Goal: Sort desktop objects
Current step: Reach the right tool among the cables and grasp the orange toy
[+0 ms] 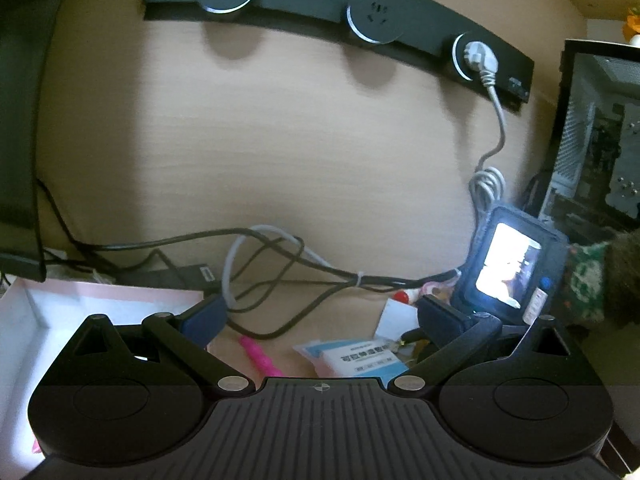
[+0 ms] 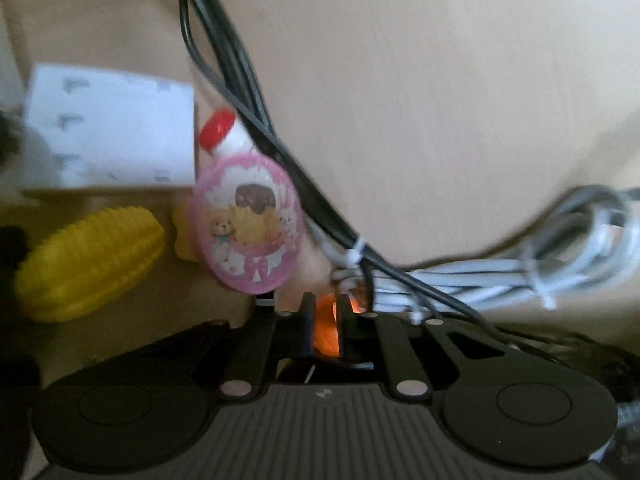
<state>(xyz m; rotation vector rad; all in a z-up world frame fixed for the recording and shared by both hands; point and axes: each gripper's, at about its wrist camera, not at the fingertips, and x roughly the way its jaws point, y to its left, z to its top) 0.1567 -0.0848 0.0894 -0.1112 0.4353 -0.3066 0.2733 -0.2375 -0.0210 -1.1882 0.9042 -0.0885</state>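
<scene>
Low over desk: left gripper (image 1: pixel 320 316) jaws wide, right gripper (image 2: pixel 323 320) jaws pinching orange obj (image 2: pixel 326 326).

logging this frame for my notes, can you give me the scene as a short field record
left tongs: open, empty, above the desk clutter
right tongs: shut on orange object
orange object: small, identity unclear
white box: open, at the left tongs' left
pink pen: lying on the desk
yellow corn toy: left of pink round badge
cables: bundled, beside the right tongs
</scene>
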